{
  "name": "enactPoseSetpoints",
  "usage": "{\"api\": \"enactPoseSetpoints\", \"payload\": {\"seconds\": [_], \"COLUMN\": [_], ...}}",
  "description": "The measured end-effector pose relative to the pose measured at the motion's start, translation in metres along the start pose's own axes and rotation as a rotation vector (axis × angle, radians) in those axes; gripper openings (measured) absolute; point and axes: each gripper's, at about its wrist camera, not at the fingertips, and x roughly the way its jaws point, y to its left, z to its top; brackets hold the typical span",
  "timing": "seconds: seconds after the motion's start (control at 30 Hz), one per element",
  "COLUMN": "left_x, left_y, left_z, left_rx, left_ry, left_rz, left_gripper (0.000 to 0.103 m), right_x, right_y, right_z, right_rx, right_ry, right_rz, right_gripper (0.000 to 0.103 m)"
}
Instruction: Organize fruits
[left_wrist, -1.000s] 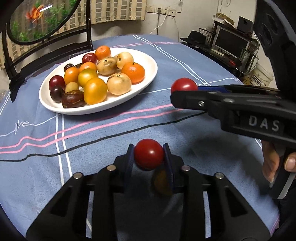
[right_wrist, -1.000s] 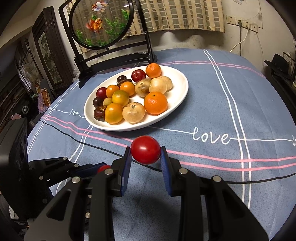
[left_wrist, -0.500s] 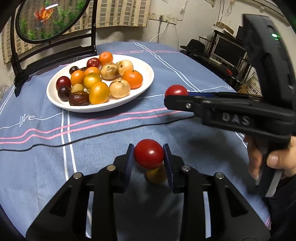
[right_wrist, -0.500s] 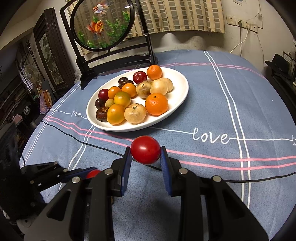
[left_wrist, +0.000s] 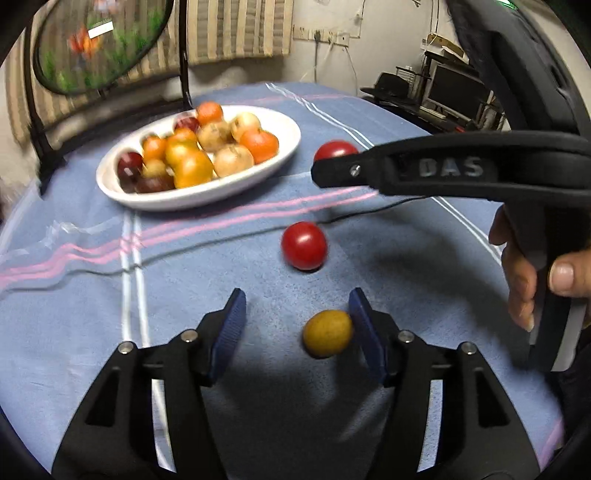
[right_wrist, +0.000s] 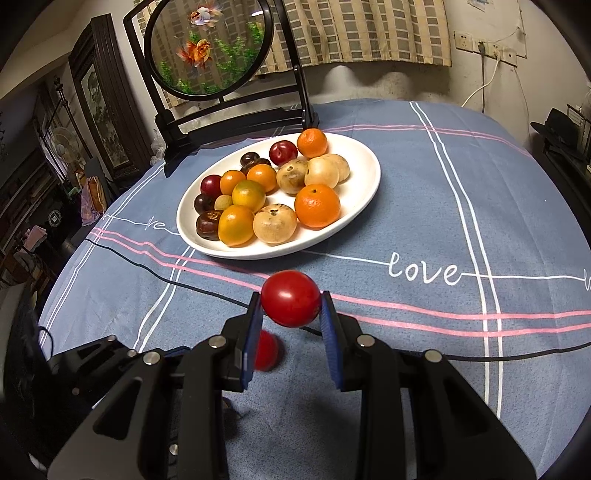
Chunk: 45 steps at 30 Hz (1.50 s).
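The left gripper (left_wrist: 295, 332) was opening, its blue fingers (left_wrist: 227, 334) spreading with nothing pressed between them. A red cherry tomato (left_wrist: 304, 245) sat loose on the blue cloth of the bench (left_wrist: 74, 314) at twelve o'clock from those fingers, clear of both. A small yellow fruit (left_wrist: 327, 333) lay between the fingers, hard by the three o'clock one; whether it touched that pad was hard to call through the fisheye.

Across the way, the right gripper (right_wrist: 290, 326) was clamped nearly closed on a second red tomato (right_wrist: 290, 303), held off the cloth at the fingertips. The released tomato showed as a red blur below it, at about seven o'clock.

How far along? The white oval plate (right_wrist: 365, 184) at twelve o'clock already carried a good heap: tangerines, dark plums, pale round fruits. Left to sort, by the look of it: two tomatoes and the yellow fruit, all off the plate.

As for lie, both tomatoes were near enough round, no stem visible, so no real heading. The yellow fruit was slightly oval, its long axis running roughly nine to three. The plate's long axis ran from seven up to one in the right wrist view.
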Motion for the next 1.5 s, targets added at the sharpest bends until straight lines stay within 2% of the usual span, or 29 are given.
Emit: {"api": "enactPoseSetpoints", "payload": {"seconds": [0.07,0.2,0.3,0.47,0.53,0.57,0.7,0.87,0.93,0.97,1.0,1.33,1.5], "left_x": [-0.007,-0.019,-0.022,-0.007,0.004,0.010,0.012,0.021,0.022,0.021,0.021,0.026,0.032], "left_y": [-0.003,0.002,0.002,-0.002,0.006,0.010,0.012,0.012,0.010,0.012,0.011,0.016,0.005], "left_z": [-0.001,-0.003,-0.006,-0.007,-0.007,-0.007,-0.001,0.003,0.003,0.004,0.004,0.017,0.025], "left_rx": [0.005,-0.088,-0.128,-0.121,-0.159,-0.181,-0.185,-0.166,-0.165,-0.173,-0.170,-0.154,-0.096], "left_ry": [-0.032,-0.058,-0.036,0.022,0.063,0.092,0.073,0.091,0.089,0.082,0.077,0.074,0.084], "left_rz": [0.033,0.030,0.001,0.018,0.011,0.005,0.021,0.036,0.044,0.025,0.001,0.001,-0.026], "left_gripper": [0.060,0.063,0.065,0.067,0.064,0.056,0.056,0.056,0.047,0.035,0.028,0.028,0.028], "right_x": [-0.001,-0.004,-0.004,-0.004,-0.005,-0.005,-0.005,-0.006,-0.004,-0.003,-0.002,-0.002,-0.001], "right_y": [0.000,-0.001,-0.003,-0.001,0.000,-0.001,-0.003,-0.003,-0.003,-0.003,-0.003,-0.005,-0.005], "right_z": [0.000,0.000,-0.001,-0.001,-0.001,-0.002,-0.004,-0.004,-0.004,-0.005,-0.005,-0.005,-0.005], "right_rx": [0.000,0.005,0.012,0.005,0.004,0.005,0.011,0.010,0.011,0.011,0.010,0.014,0.014], "right_ry": [-0.002,-0.013,-0.009,-0.006,-0.007,-0.004,0.001,0.002,0.008,0.013,0.016,0.016,0.017], "right_rz": [-0.001,-0.004,-0.004,0.001,0.004,0.004,0.005,0.008,0.006,0.003,0.002,0.008,0.009], "right_gripper": [0.032,0.032,0.032,0.032,0.032,0.032,0.032,0.032,0.032,0.032,0.032,0.032,0.032]}}
